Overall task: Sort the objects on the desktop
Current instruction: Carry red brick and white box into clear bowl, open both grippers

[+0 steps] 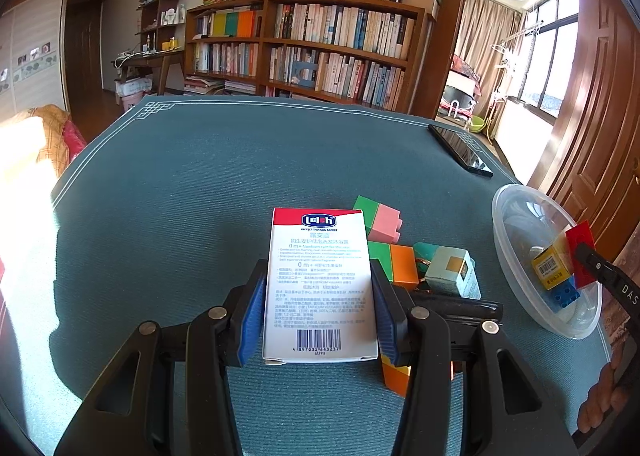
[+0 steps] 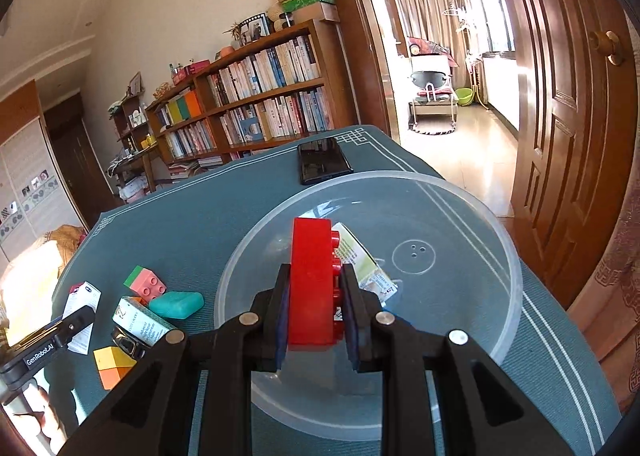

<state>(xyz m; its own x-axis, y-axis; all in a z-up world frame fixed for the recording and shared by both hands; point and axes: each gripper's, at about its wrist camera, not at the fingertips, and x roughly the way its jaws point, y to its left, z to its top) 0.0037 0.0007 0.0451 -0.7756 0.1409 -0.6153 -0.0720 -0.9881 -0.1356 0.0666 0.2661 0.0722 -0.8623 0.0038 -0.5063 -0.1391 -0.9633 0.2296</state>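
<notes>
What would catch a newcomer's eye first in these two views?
The red brick, clamped upright in the right claw over the clear bowl at the mat's right edge. Next, the white box gripped in the left claw mid-mat, with bright blocks scattered beside it.

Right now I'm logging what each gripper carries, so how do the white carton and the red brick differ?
The white carton is a flat printed box with a barcode; the red brick is a plain studded toy block. The carton sits in the left gripper above the green table mat; the brick hangs in the right gripper over the clear bowl. The carton spreads its jaws wider than the brick does. Both are clamped.
</notes>
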